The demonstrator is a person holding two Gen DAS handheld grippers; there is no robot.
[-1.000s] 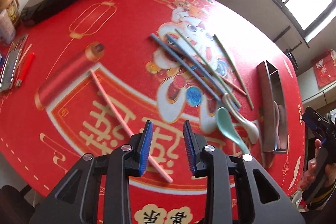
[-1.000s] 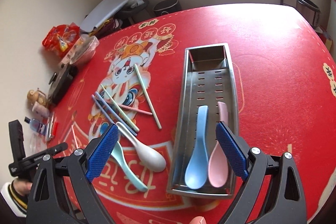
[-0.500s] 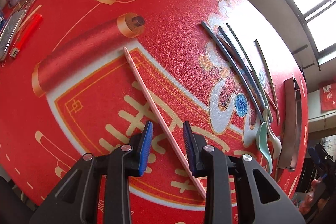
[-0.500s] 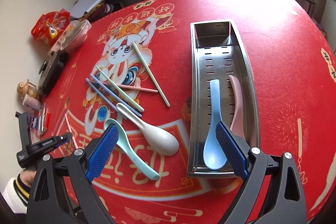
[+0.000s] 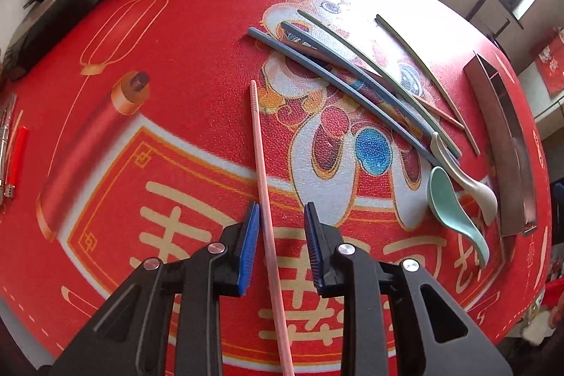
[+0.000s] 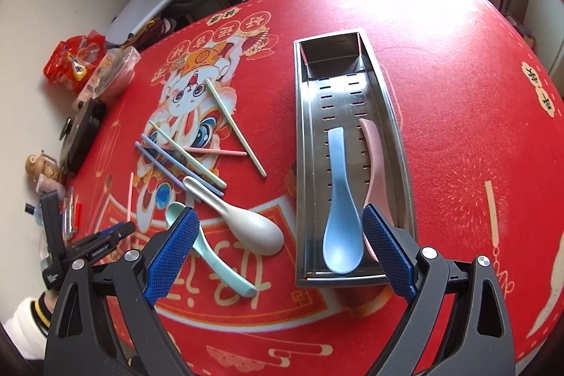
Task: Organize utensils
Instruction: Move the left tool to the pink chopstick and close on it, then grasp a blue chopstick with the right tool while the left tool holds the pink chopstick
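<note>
Chopstick (image 5: 262,171), pink, lies alone on red mat (image 5: 176,59), between jaws of left gripper (image 5: 282,221), jaws closing, pads not yet pressing; right gripper (image 6: 278,224) wide apart, empty, near tray (image 6: 303,164) at right. Risk: thin stick sits flat, pads may skid over or flick it. Round table, clutter far left, window far right

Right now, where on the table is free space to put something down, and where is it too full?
Free: the red cloth right of the steel tray, and the tray's far half beyond the blue spoon and pink spoon. Crowded: left of the tray, crossed chopsticks with the white spoon and green spoon.
</note>
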